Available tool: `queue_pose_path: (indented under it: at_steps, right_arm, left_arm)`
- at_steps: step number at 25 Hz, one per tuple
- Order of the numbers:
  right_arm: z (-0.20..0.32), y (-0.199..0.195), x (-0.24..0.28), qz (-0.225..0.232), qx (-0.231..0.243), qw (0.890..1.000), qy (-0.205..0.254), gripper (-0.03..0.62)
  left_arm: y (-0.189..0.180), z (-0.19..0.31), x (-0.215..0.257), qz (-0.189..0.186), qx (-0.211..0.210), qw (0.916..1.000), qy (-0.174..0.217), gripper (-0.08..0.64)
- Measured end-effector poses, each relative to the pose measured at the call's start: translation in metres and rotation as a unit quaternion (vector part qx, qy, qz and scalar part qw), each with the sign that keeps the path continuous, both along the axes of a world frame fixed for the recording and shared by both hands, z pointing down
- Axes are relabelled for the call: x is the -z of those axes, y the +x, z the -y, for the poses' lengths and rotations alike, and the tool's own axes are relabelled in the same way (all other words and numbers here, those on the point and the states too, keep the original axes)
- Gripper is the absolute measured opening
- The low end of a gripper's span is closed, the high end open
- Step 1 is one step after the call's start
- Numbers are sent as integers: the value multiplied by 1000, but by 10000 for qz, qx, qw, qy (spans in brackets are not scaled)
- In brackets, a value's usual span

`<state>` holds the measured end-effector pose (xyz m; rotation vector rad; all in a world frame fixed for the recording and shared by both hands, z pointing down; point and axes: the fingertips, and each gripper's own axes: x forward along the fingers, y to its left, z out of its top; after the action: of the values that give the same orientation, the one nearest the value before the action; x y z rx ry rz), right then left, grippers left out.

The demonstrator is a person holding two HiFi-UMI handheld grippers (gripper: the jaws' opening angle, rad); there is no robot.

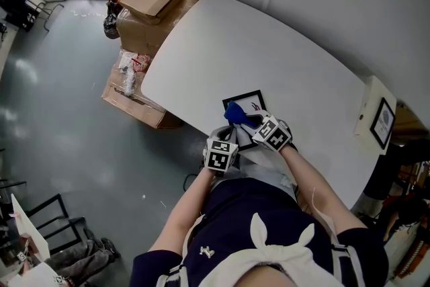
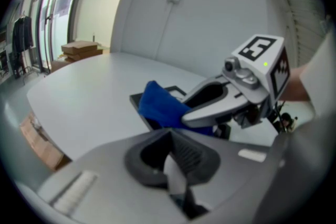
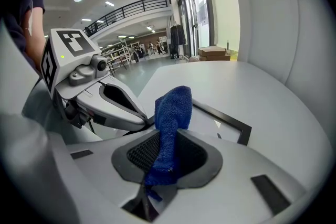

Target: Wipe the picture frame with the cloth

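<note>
**Figure — wiping set-up, three views.** The right gripper (image 3: 169, 140) is clamping the blue cloth (image 3: 173, 107) between its jaws. The cloth's free end is standing up ahead of them, over the black picture frame (image 1: 254, 103). The frame is lying flat on the white table (image 1: 269, 50), near the edge closest to the person. The left gripper (image 2: 170, 136) is reaching in from the opposite side — its jaws drawn together, their tips just at the frame's border. Whether they are pinching that border cannot be told. Cardboard boxes (image 1: 144, 10) are sitting on the floor beside the table.
</note>
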<state>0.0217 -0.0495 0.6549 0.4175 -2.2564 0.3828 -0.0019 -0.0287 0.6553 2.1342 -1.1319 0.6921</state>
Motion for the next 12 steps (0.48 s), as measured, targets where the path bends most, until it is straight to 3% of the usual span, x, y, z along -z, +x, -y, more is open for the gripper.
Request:
queue_pose_path:
  at_steps: [12]
  right_arm:
    - [7,12,3,-2,-135,9999,54,89]
  left_arm:
    - [1,0,2,-44,67,10000,-2,3]
